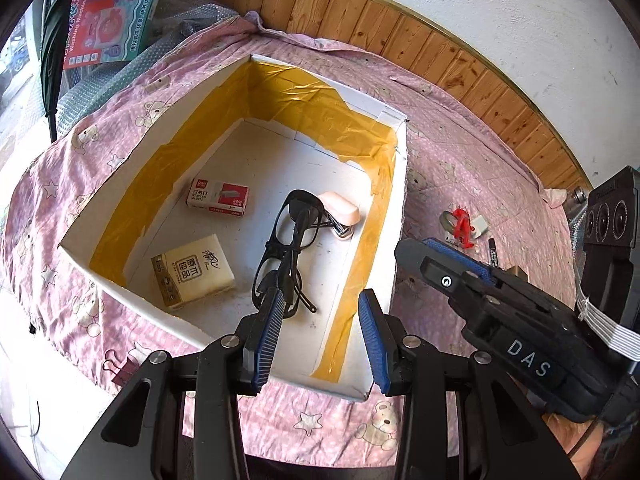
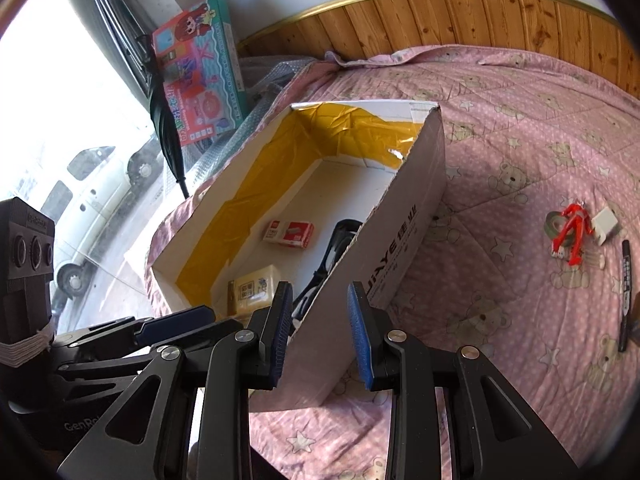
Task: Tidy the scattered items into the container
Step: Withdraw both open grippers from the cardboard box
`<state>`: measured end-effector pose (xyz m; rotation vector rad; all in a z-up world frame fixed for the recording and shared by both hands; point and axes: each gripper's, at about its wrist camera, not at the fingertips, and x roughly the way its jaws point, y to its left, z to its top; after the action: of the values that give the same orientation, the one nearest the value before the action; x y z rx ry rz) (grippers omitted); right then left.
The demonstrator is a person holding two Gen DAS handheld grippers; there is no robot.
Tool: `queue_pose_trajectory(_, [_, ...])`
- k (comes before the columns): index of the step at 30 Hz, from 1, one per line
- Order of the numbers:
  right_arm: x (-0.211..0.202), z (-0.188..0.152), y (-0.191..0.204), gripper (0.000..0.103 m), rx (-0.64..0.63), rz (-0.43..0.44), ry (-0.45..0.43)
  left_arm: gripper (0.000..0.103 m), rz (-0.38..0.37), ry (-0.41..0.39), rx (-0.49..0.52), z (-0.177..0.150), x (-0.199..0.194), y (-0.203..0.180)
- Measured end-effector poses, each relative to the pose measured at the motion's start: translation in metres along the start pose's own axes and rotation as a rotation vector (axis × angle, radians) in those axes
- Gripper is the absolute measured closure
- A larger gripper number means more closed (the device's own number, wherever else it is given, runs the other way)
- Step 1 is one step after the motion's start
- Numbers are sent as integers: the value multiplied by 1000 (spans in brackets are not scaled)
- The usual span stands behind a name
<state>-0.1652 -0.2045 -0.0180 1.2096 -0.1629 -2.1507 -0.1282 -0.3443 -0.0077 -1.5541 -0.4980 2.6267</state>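
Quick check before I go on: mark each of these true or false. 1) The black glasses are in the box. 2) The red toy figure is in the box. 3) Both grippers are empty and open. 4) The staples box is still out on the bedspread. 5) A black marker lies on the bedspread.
1) True: the black glasses lie on the floor of the box.
2) False: the red toy figure lies outside on the bedspread, beside a white block.
3) True: the left gripper and the right gripper both have their jaws apart, with nothing between them.
4) False: the staples box sits inside the box, near the tissue pack.
5) True: the black marker lies near the toy figure.
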Motion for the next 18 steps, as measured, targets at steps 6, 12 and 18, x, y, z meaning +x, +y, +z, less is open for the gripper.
queue_pose_trajectory(6, [-16, -21, -1, 72, 14, 5, -8, 62, -3, -2, 15, -16, -9, -6])
queue_pose_trajectory(12, [-34, -42, -5, 72, 34, 10, -26, 62, 2, -13, 54, -31, -18, -20])
queue_pose_trajectory(18, [-52, -65, -26, 72, 86, -1, -47, 62, 5, -4, 110, -44, -17, -38])
